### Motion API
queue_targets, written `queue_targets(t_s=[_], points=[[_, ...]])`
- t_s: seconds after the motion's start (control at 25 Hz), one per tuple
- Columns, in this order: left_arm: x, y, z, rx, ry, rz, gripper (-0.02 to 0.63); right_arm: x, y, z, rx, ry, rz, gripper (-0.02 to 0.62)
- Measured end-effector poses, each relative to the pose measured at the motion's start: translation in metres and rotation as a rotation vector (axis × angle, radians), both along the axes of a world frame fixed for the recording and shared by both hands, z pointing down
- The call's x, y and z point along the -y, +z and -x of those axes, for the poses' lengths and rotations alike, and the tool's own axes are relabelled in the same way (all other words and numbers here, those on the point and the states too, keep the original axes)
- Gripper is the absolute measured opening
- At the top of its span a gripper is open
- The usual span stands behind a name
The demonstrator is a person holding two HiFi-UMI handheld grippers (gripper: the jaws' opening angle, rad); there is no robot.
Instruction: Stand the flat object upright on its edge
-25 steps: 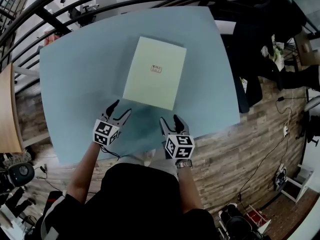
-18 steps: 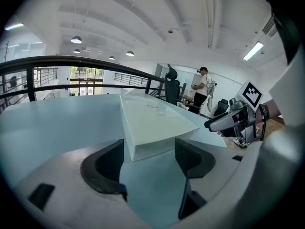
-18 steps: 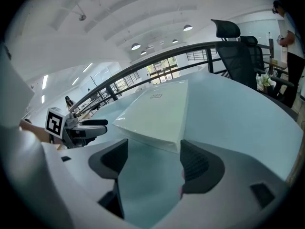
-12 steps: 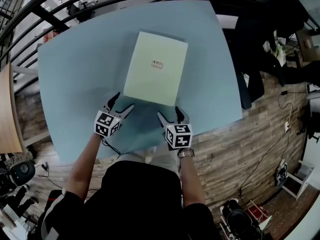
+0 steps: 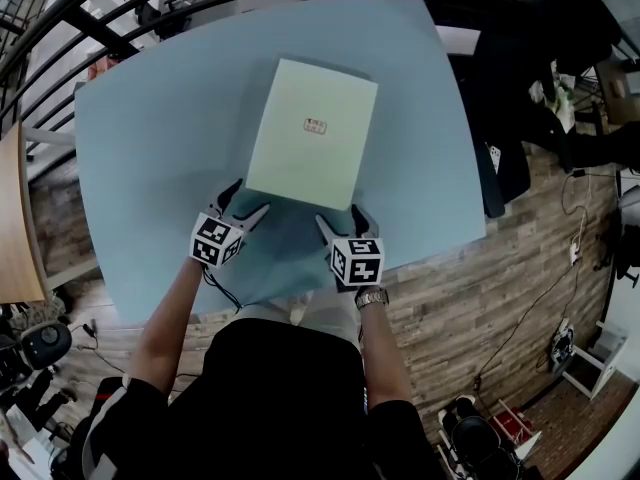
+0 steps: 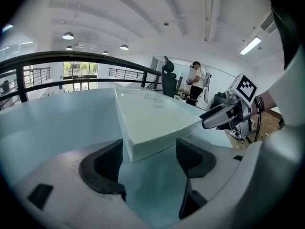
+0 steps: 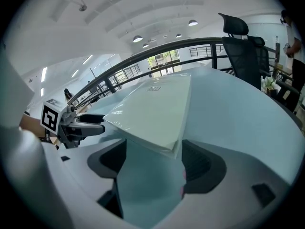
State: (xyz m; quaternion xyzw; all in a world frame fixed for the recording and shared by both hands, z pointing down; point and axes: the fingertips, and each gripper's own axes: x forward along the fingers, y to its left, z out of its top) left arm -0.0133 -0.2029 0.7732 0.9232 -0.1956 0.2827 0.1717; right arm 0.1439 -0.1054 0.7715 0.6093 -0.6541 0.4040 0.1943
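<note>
Likely an open-plan office or lab on an upper level: a table (image 5: 140, 158) beside a black railing (image 6: 71, 55) at 12 o'clock, wood floor (image 5: 460, 298) at 4 o'clock, an office chair (image 7: 240, 46), and ceiling lights (image 6: 68, 36).

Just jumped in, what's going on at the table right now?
A person holds a gripper in each hand. The pale green flat box lies flat on the blue table. The left gripper and right gripper, jaws just opened wide, each straddle a near corner of it without pressing. Nothing is lifted yet.
</note>
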Motion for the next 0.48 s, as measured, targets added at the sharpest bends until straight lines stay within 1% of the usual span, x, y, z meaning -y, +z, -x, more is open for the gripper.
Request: queue_targets(t_s=[0.2, 0.48], points=[[-0.002, 0.001, -0.005, 0.004, -0.009, 0.011, 0.331, 0.002, 0.002, 0.004, 0.003, -0.028, 0.009, 0.337], [0.001, 0.003, -0.014, 0.008, -0.068, 0.017, 0.331, 0.005, 0.006, 0.003, 0.020, -0.056, 0.017, 0.336]])
